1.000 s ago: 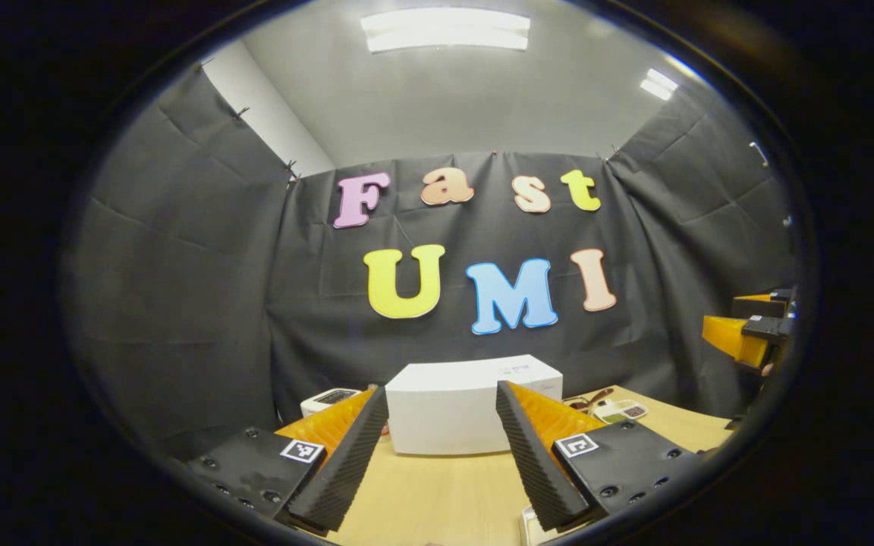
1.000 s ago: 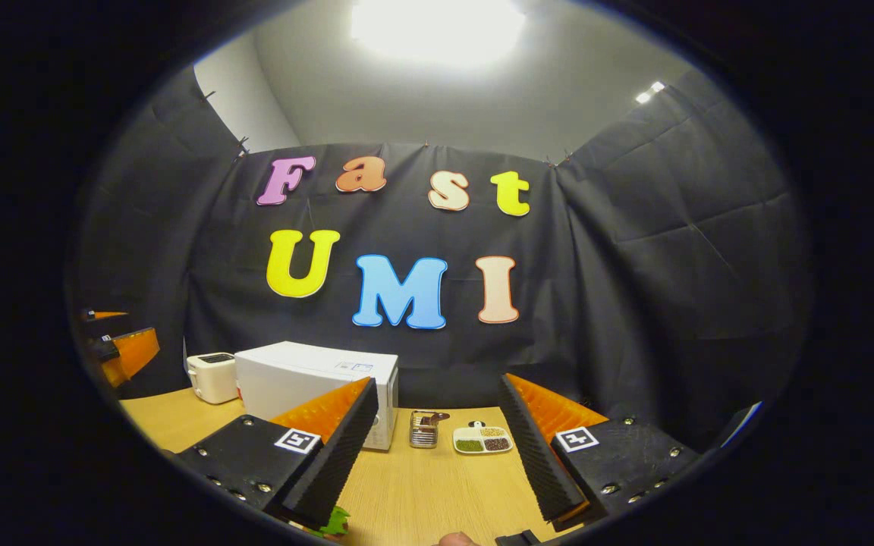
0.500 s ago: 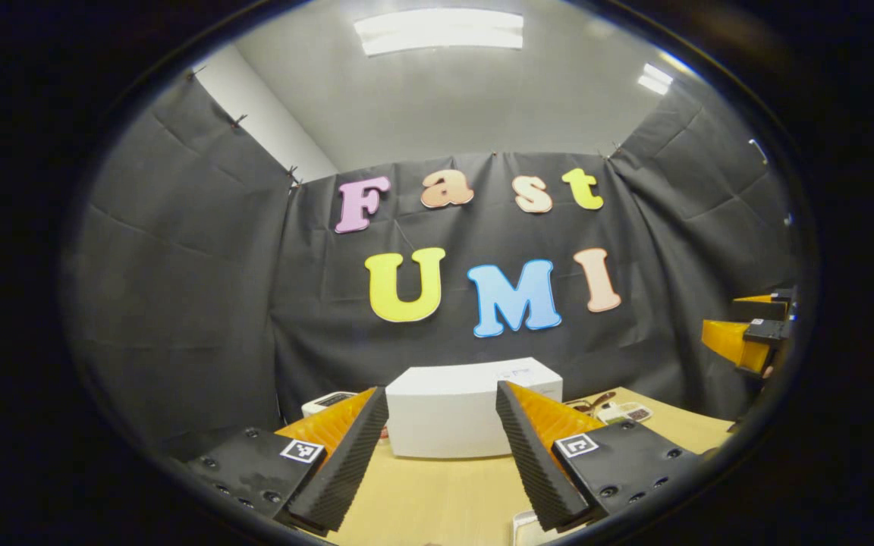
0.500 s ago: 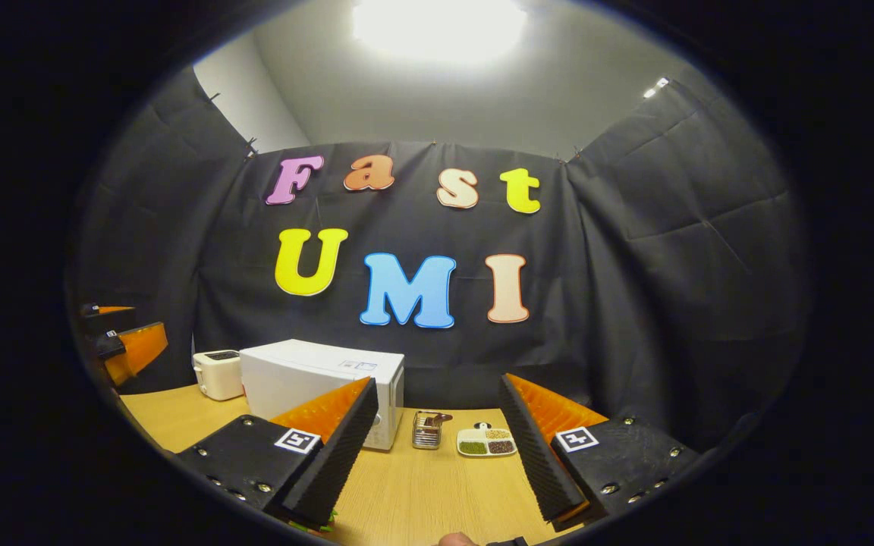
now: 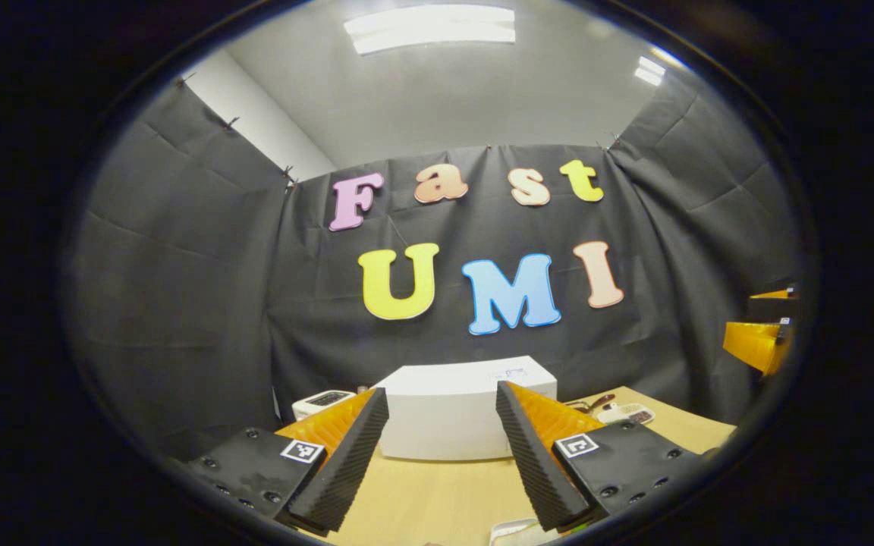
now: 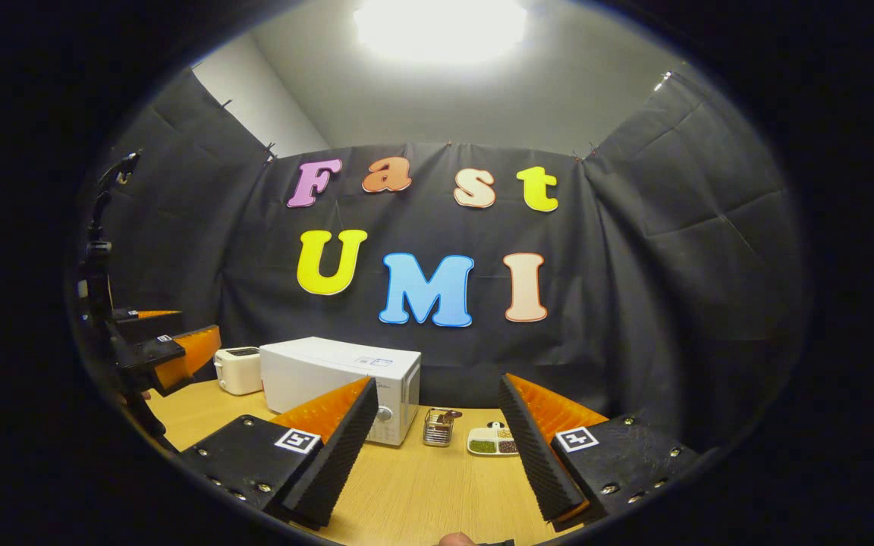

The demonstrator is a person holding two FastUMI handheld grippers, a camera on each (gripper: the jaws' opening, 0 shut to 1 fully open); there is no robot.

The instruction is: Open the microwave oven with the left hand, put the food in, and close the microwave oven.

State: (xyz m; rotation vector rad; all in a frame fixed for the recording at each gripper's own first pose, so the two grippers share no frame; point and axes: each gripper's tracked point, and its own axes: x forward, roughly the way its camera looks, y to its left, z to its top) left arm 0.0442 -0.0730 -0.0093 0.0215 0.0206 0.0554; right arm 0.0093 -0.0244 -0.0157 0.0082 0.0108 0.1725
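The white box-shaped microwave oven [image 5: 461, 409] is sitting at the back of the pale wooden bench [image 5: 437, 500], close to the black cloth wall, with its door shut. In the left gripper view I am looking at it straight ahead between the fingers of my left tongs [image 5: 441, 455], which are standing spread apart with nothing between them, hovering above the bench and well short of the oven. In the right gripper view the oven [image 6: 342, 383] is lying off to the left, partly behind the left finger of my right tongs [image 6: 437, 455]; these too are gaping wide and holding nothing. A small white toaster [image 6: 238, 370] is standing just beside the oven on its far left. To the oven's right I am seeing a small wire-mesh holder [image 6: 437, 428] and then a white divided dish of green and brown food [image 6: 488, 441], both resting on the bench. The left tongs [image 6: 168, 353] are also showing at the left edge of that view, raised above the bench.
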